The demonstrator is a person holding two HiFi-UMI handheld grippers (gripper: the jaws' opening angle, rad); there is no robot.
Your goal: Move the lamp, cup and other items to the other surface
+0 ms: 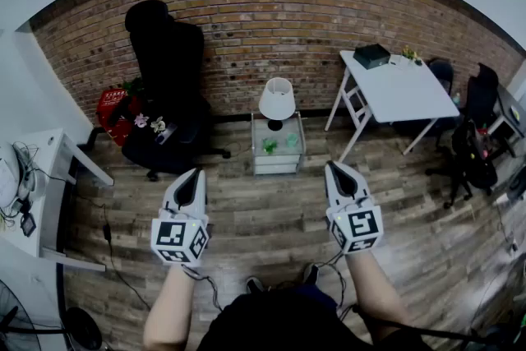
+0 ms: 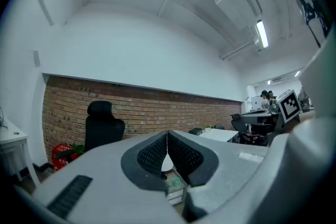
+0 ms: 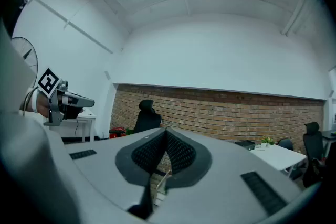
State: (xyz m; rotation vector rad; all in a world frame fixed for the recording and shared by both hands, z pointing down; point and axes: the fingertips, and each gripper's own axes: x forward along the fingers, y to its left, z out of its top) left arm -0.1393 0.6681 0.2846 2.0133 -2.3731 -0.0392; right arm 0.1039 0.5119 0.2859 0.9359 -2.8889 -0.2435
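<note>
Holding the left gripper [image 1: 193,174] and the right gripper [image 1: 333,167] level and side by side above the wooden floor [image 1: 271,218], each with jaws pressed together and pinching nothing. Judged as the very start of the task: only approaching, no item taken yet. Ahead of both claws and well apart from them, roughly between the two in the head view, a small table [image 1: 278,163] against the brick wall [image 1: 246,20], carrying the white lamp [image 1: 277,99] at its back edge, with a green cup [image 1: 269,146] and a paler cup [image 1: 291,140] nearer its front edge. Likely goal: the white table [image 1: 403,94] further to the right, with a black box [image 1: 371,55] near a far corner. Next, probably: stepping closer, spreading one pair of jaws, then closing gently on the lamp under its shade and keeping it upright
</note>
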